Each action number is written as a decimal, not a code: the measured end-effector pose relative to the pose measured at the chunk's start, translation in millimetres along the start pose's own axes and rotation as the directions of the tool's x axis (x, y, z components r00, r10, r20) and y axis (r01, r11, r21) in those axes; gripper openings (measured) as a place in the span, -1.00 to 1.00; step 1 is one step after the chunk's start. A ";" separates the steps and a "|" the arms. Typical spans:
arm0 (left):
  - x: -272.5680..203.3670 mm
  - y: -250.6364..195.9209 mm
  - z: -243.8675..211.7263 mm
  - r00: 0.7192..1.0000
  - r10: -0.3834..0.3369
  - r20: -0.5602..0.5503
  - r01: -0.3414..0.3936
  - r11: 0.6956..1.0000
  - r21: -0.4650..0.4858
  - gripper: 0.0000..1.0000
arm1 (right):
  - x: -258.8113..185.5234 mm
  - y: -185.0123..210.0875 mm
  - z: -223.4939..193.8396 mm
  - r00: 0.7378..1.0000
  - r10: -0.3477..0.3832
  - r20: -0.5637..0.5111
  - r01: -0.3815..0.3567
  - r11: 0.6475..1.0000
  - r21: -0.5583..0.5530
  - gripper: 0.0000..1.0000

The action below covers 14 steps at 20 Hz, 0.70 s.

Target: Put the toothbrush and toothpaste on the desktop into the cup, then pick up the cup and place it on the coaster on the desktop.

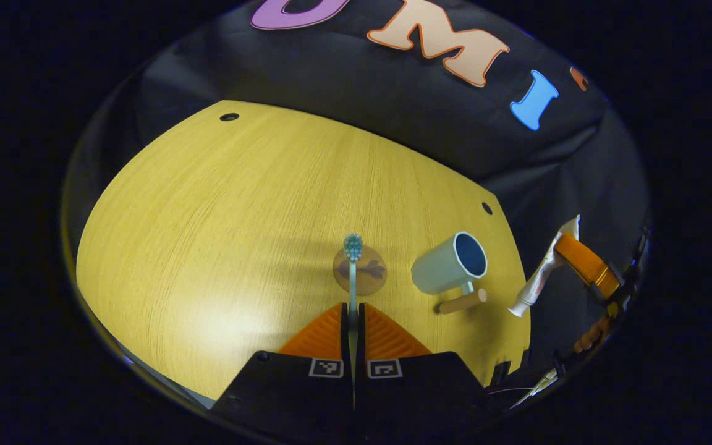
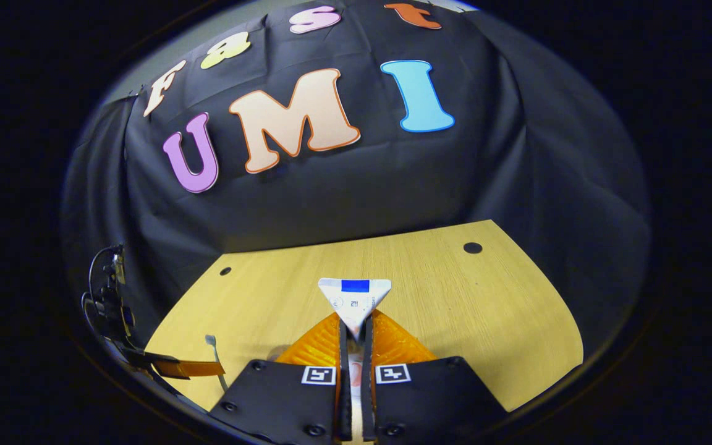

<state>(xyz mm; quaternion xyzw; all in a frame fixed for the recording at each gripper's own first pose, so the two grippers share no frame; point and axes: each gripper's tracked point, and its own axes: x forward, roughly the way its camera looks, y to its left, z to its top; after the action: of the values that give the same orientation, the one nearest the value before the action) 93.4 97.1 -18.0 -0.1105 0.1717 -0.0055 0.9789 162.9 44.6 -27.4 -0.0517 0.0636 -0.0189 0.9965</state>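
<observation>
Left gripper clamped on toothbrush; coaster ahead, cup on its side to the right. Right gripper clamped on toothpaste above desktop.

From the left gripper view we look down steeply on the bench, well above it, facing the far wall. The right gripper view sits lower, nearly level, facing that wall. Both share the bench top and its back edge
</observation>
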 end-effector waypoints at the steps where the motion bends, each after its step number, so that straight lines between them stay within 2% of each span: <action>1: -0.5 -0.4 7.8 1.000 -0.007 0.026 0.006 1.000 0.003 -1.00 | 8.4 4.9 0.0 1.000 0.007 0.011 -0.007 1.000 0.005 -0.82; 4: 0.2 -3.6 24.1 0.996 -0.033 0.083 0.031 0.999 0.025 -1.00 | 31.1 20.1 15.2 0.998 0.030 0.052 -0.031 0.999 0.031 -0.82; 8: 4.4 -8.3 35.8 0.991 -0.080 0.106 0.072 0.994 0.079 -1.00 | 55.7 28.3 24.8 0.990 0.040 0.137 -0.043 0.999 0.024 -0.82; 11: 5.8 -16.1 44.0 0.985 -0.107 0.134 0.094 0.990 0.101 -1.00 | 76.8 32.3 10.6 0.988 0.035 0.148 -0.036 0.999 0.008 -0.82; 14: 10.3 -28.1 63.2 0.974 -0.144 0.178 0.123 0.984 0.126 -1.00 | 83.3 34.6 -13.6 0.991 0.036 0.130 -0.043 0.997 0.057 -0.82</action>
<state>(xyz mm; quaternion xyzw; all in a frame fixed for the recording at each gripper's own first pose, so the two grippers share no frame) 125.2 82.7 42.6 -0.0658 0.0712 -0.0707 0.9928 244.8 74.0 -54.8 -0.0217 -0.0003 0.0023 0.9998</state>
